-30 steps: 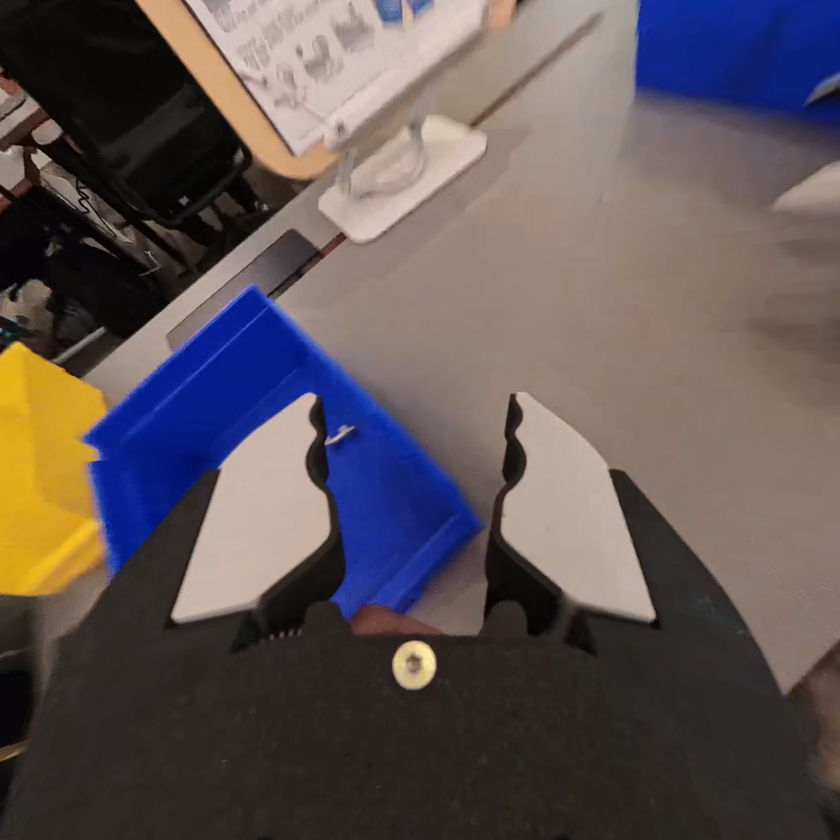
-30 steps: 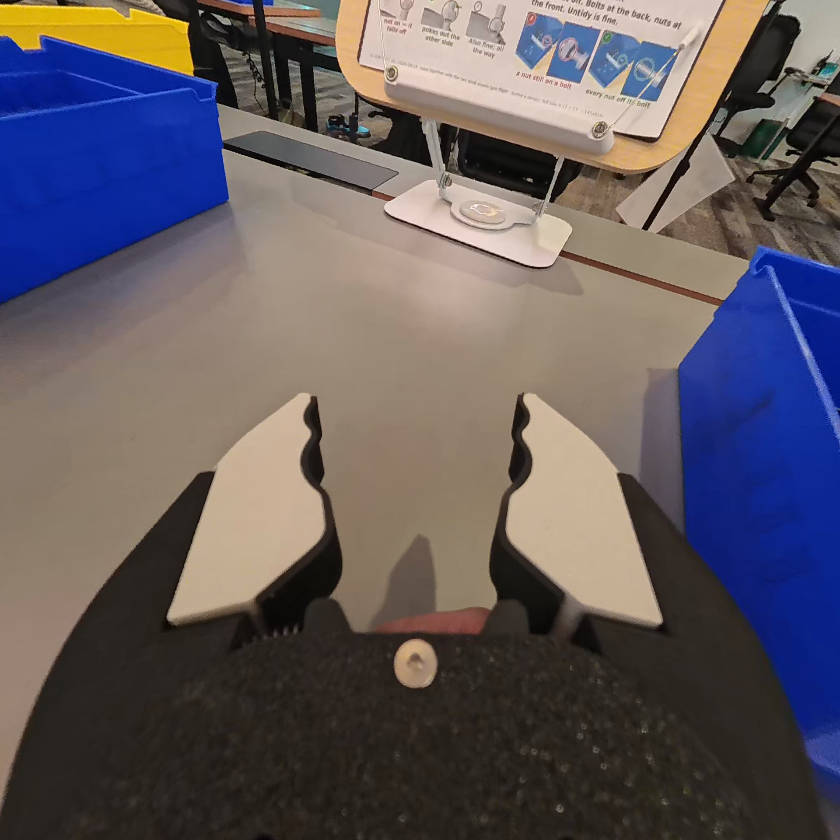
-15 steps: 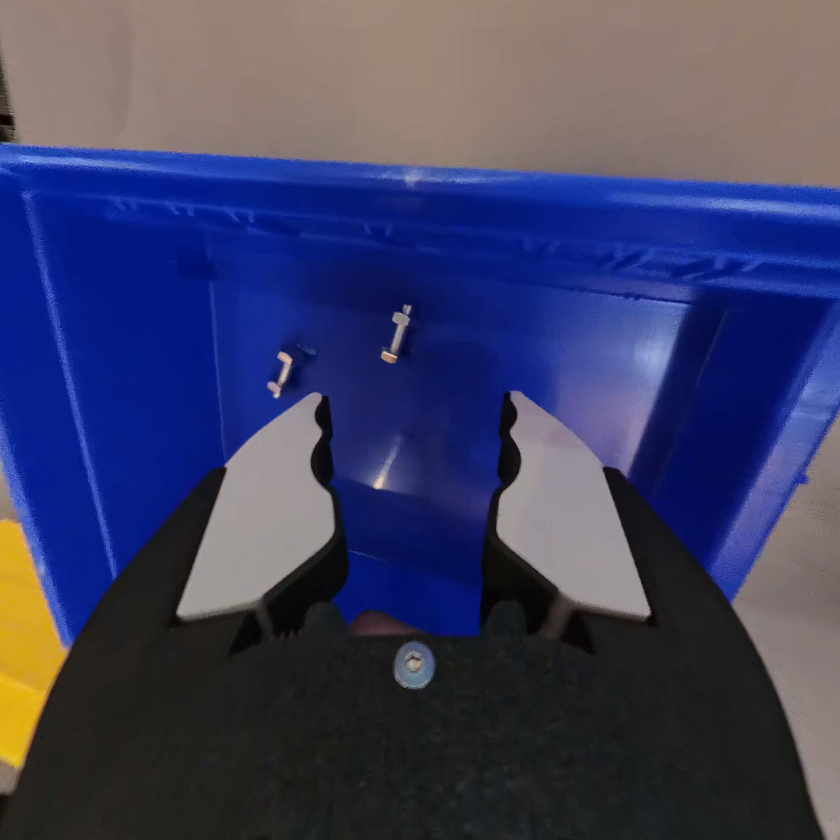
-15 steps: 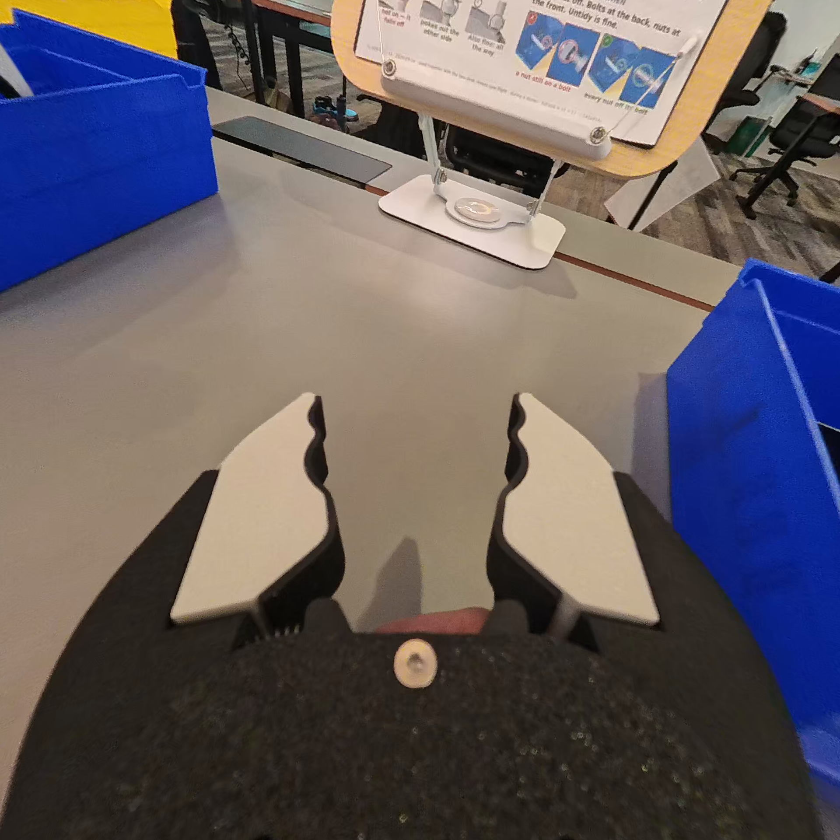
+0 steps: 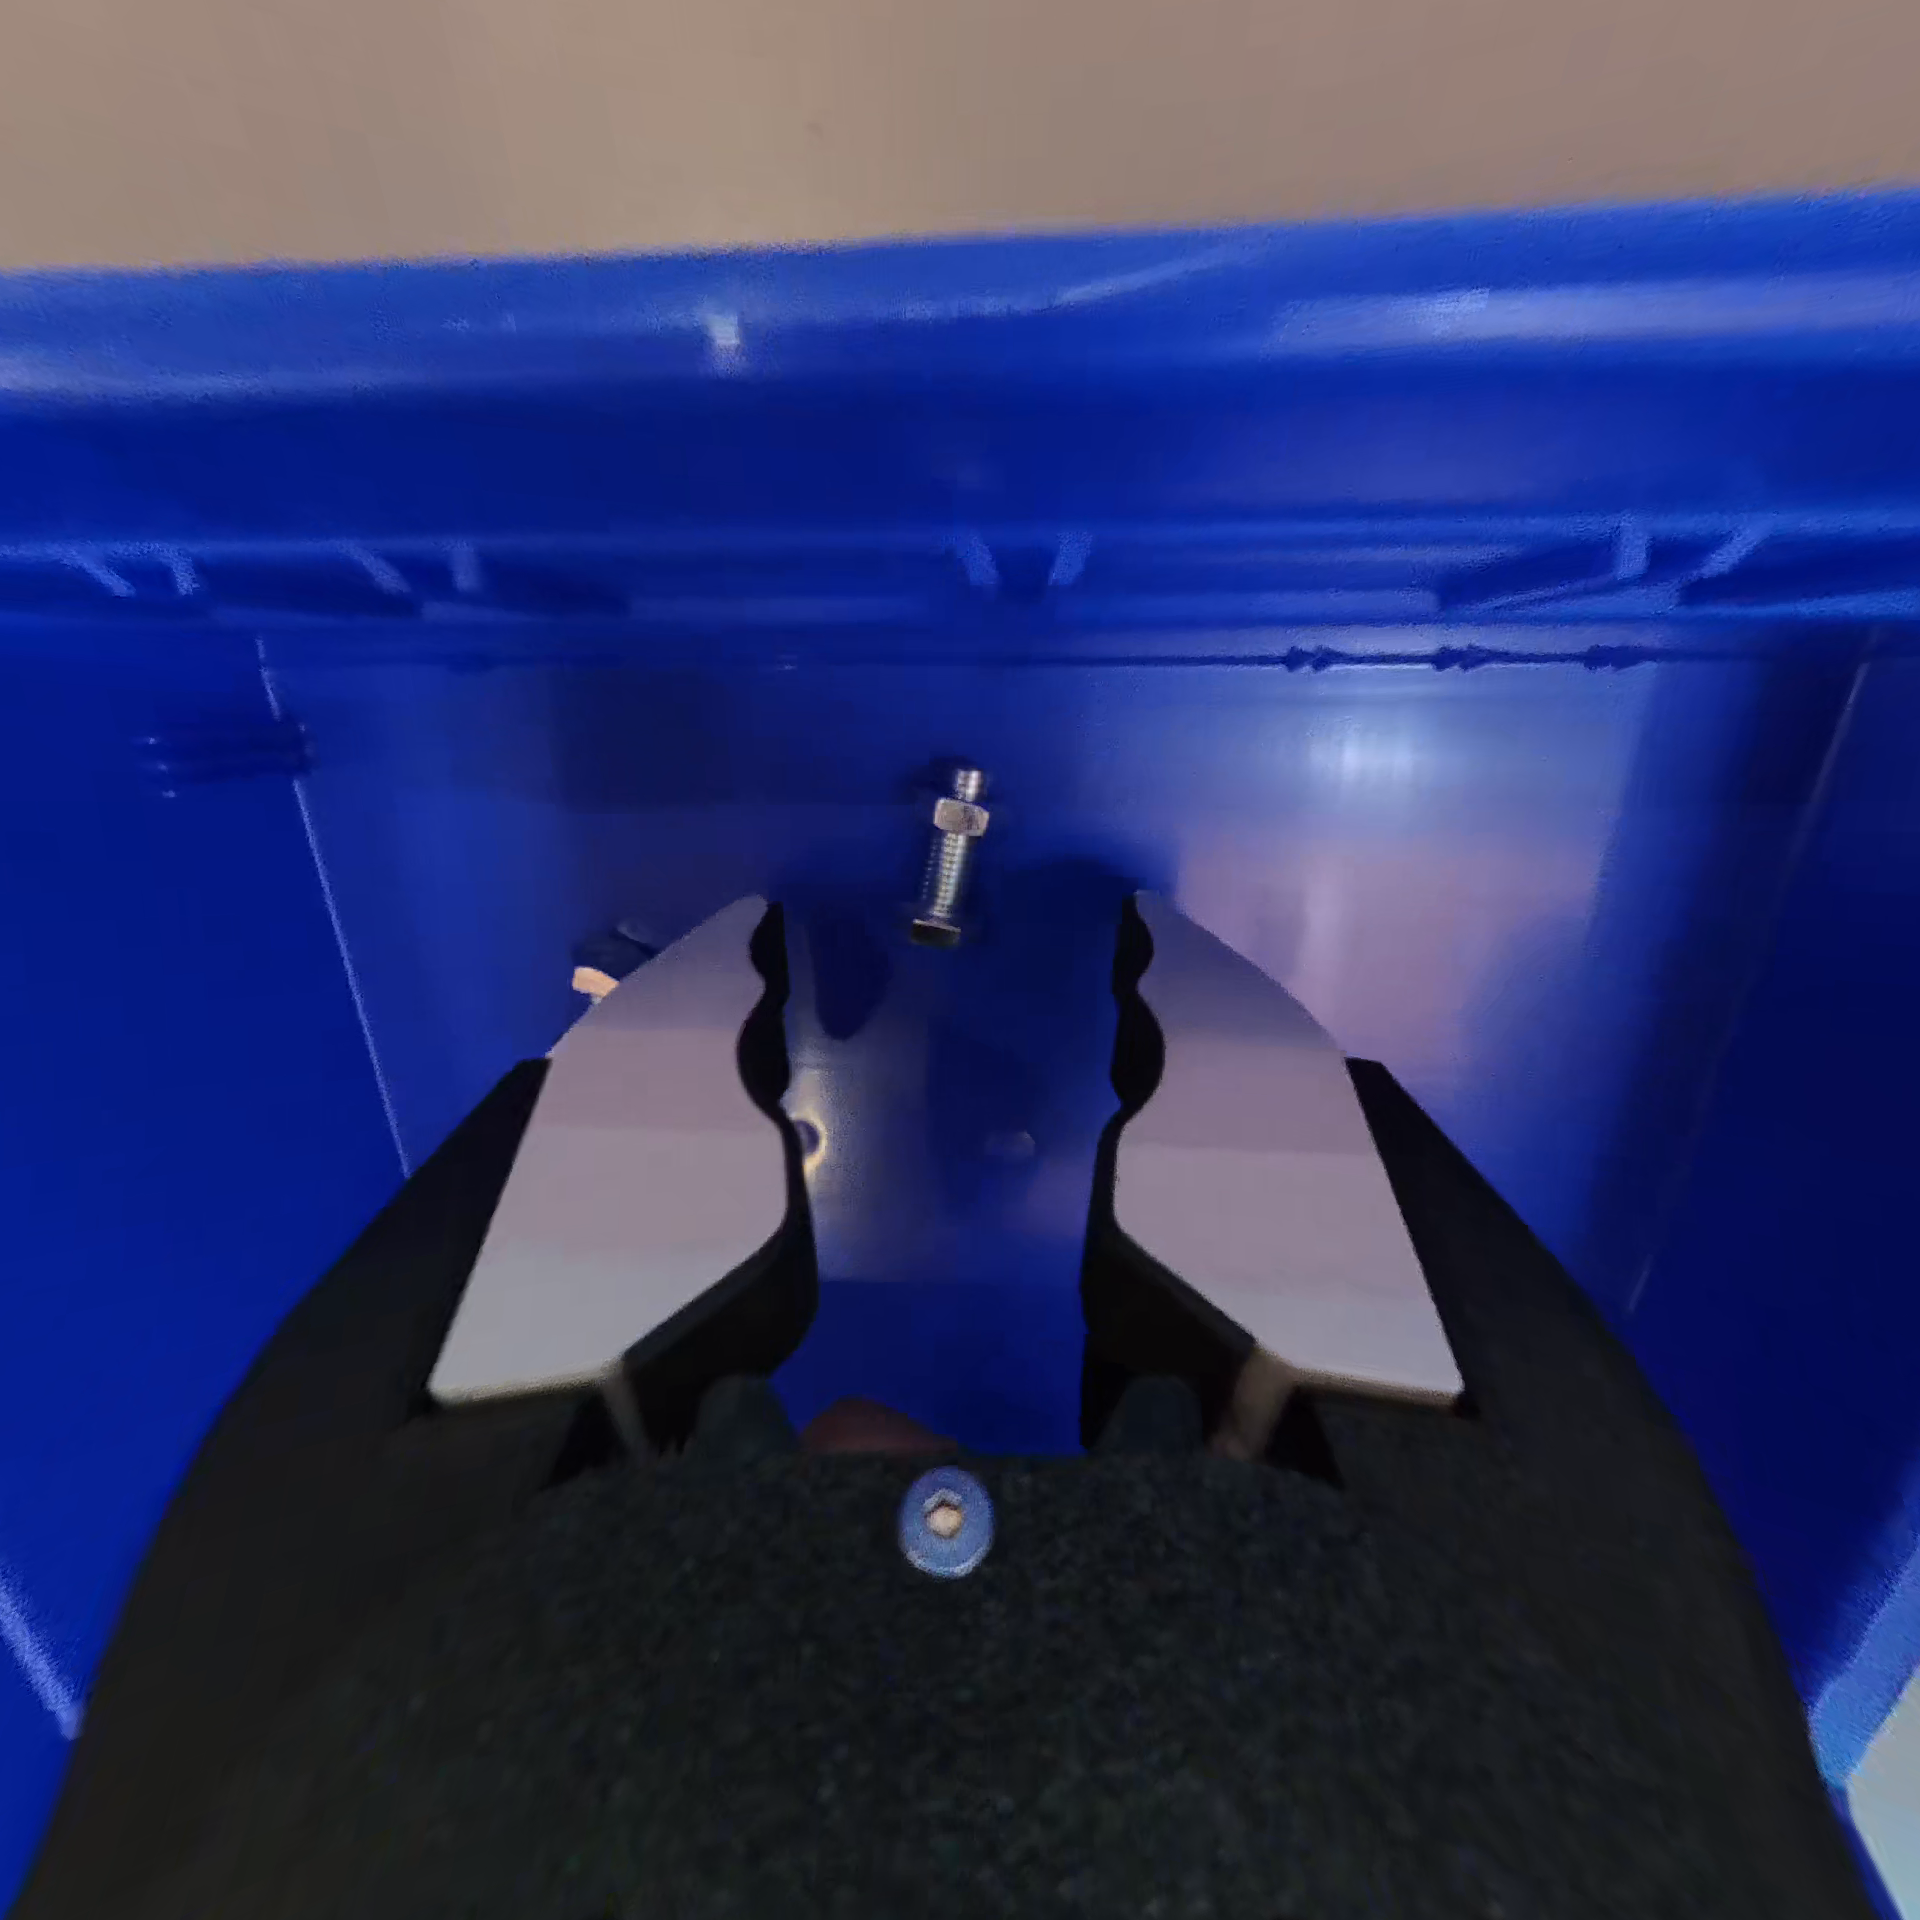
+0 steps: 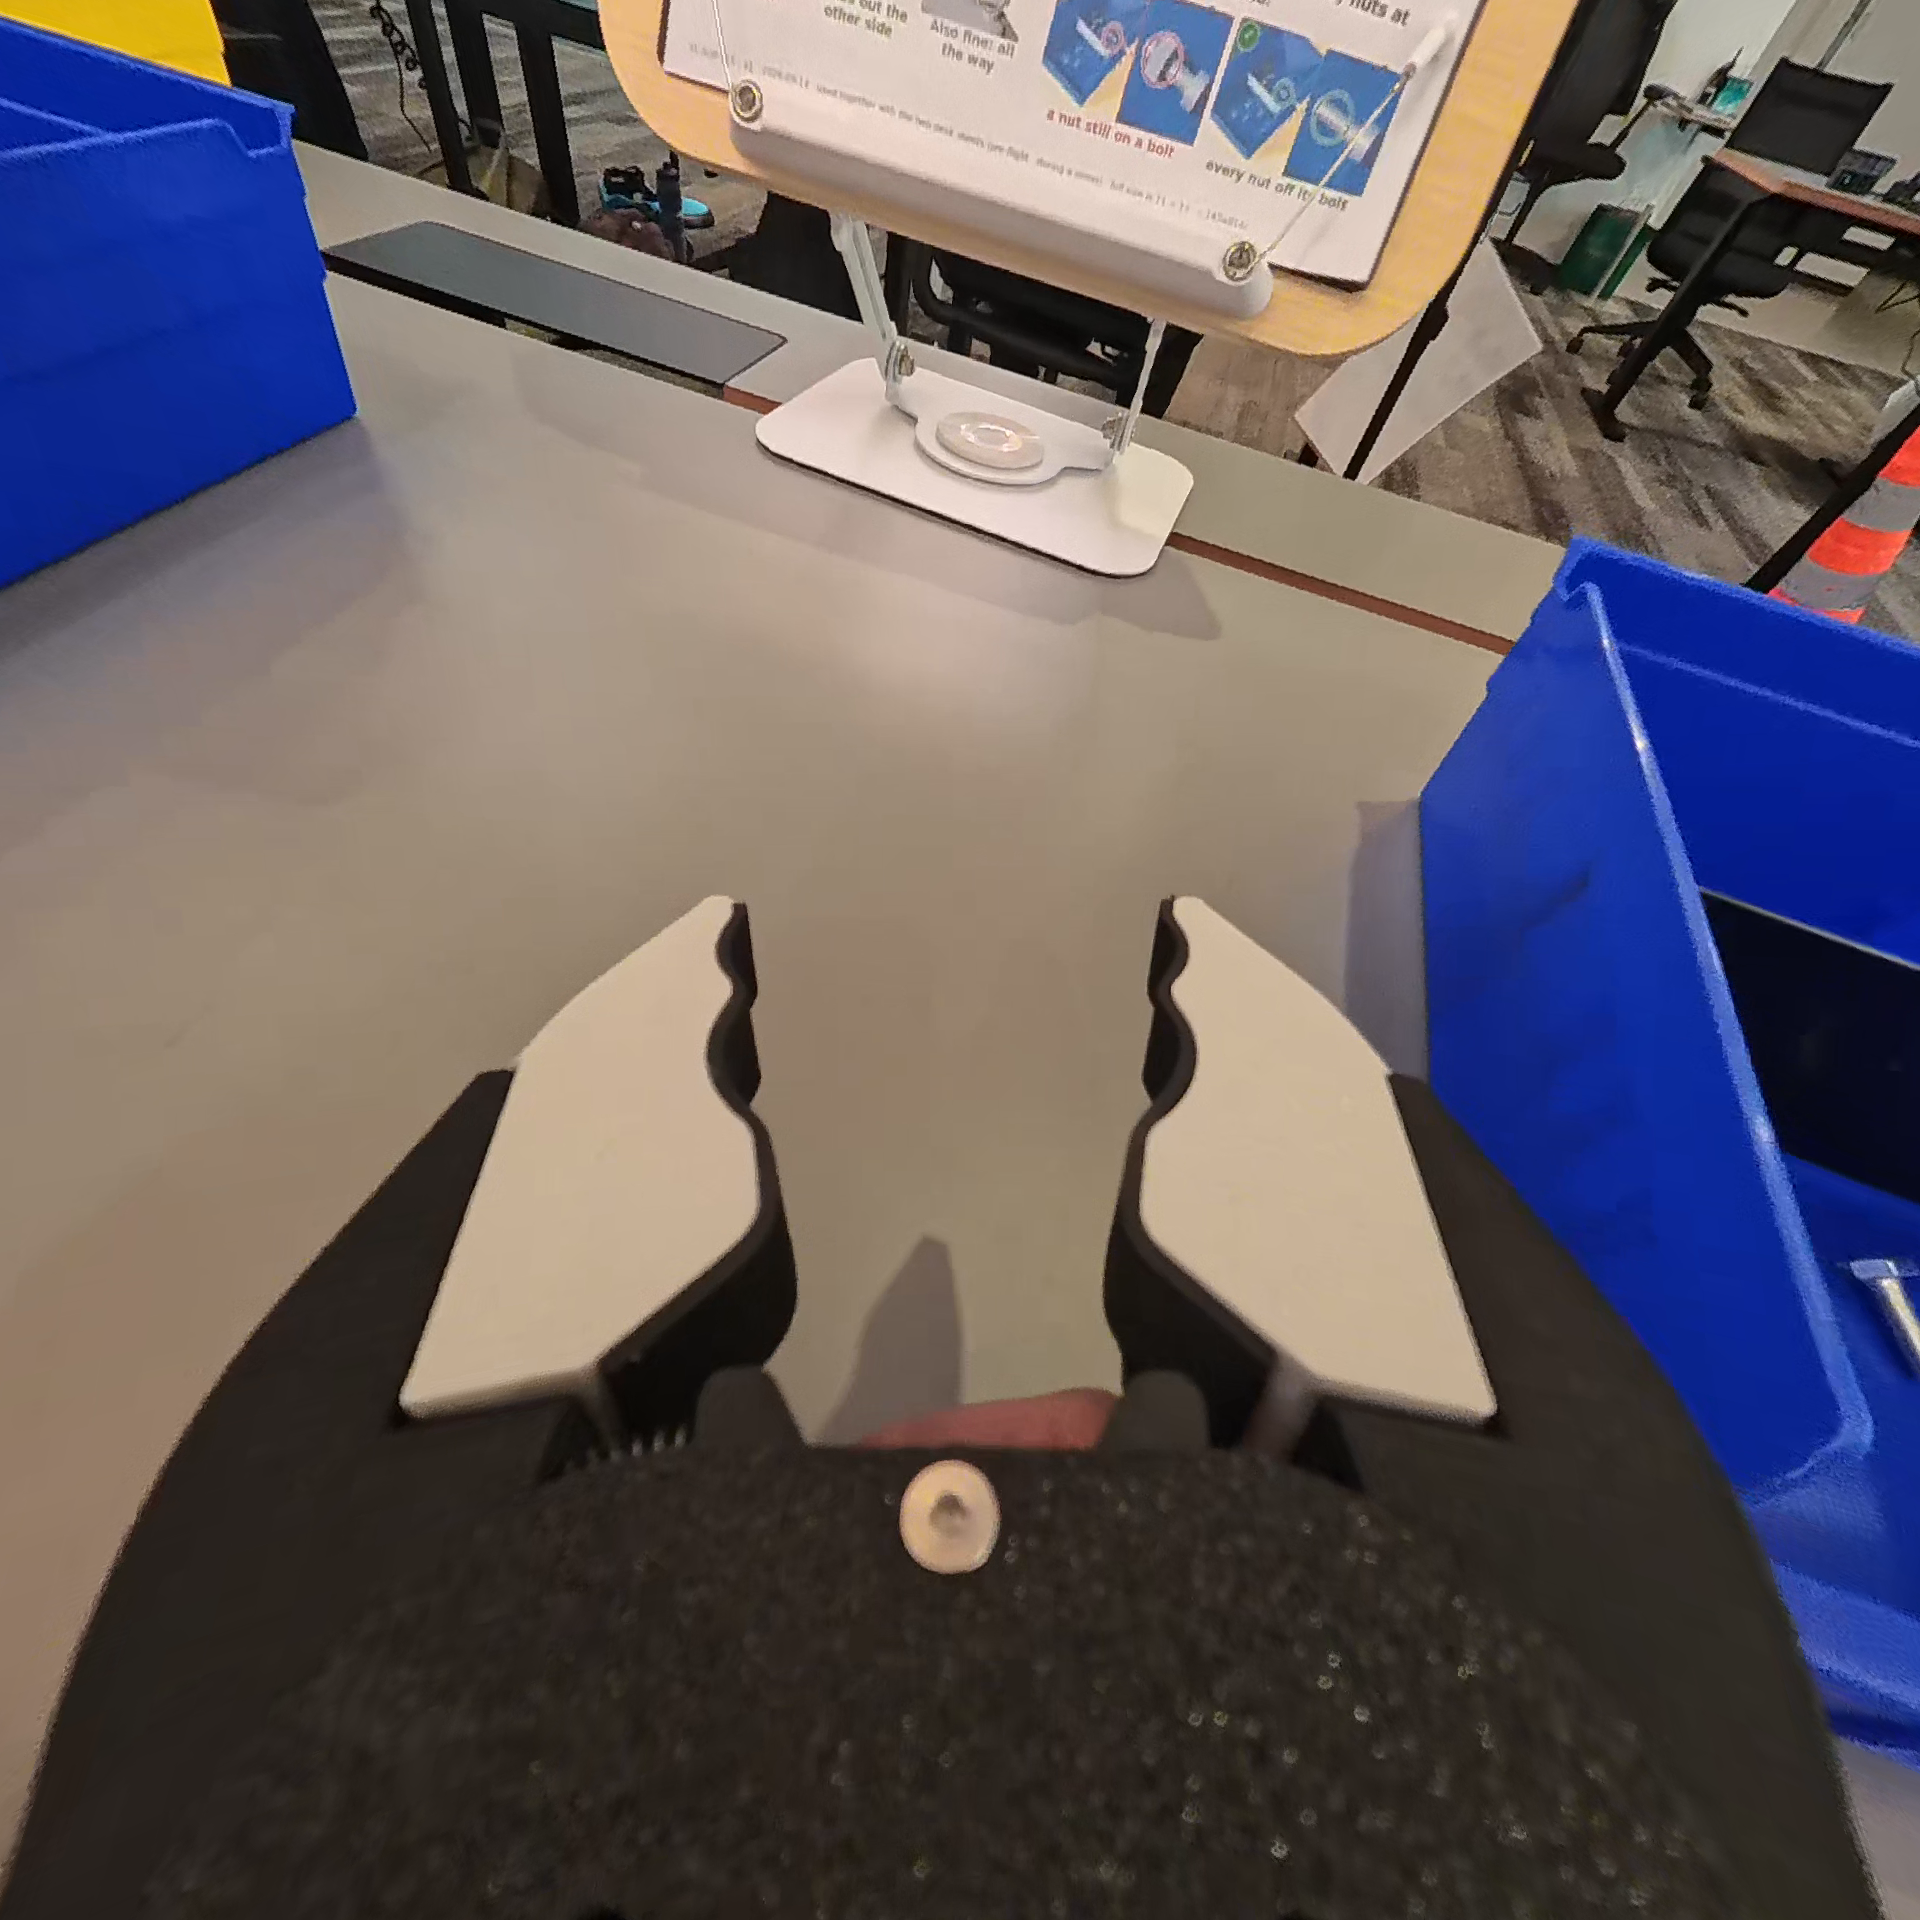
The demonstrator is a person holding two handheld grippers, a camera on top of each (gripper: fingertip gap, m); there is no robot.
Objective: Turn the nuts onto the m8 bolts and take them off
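Observation:
In the left wrist view my left gripper (image 5: 948, 909) is open and empty, low inside a blue bin (image 5: 935, 416). A silver bolt (image 5: 948, 868) with a nut (image 5: 958, 818) threaded near its far end lies on the bin floor just ahead of the fingertips. A second bolt (image 5: 594, 980) is mostly hidden behind the left finger. In the right wrist view my right gripper (image 6: 951, 914) is open and empty above the grey table (image 6: 727, 727). Another blue bin (image 6: 1621, 987) stands to its right, with a bolt (image 6: 1896, 1330) at the frame edge inside it.
A board with instruction sheets on a white stand (image 6: 987, 457) sits at the table's far edge. A blue bin (image 6: 156, 312) stands at the left. A black panel (image 6: 561, 301) is set into the table. Office chairs and desks lie beyond. About 40 centimetres separates my left fingertips from my right. From the right gripper's tips to the bolt (image 6: 1896, 1330) is close to 25 centimetres.
My left gripper swung from over the table down into the blue bin and closer to the bolt with the nut. My right gripper drifted a little toward the right bin. Both stayed open.

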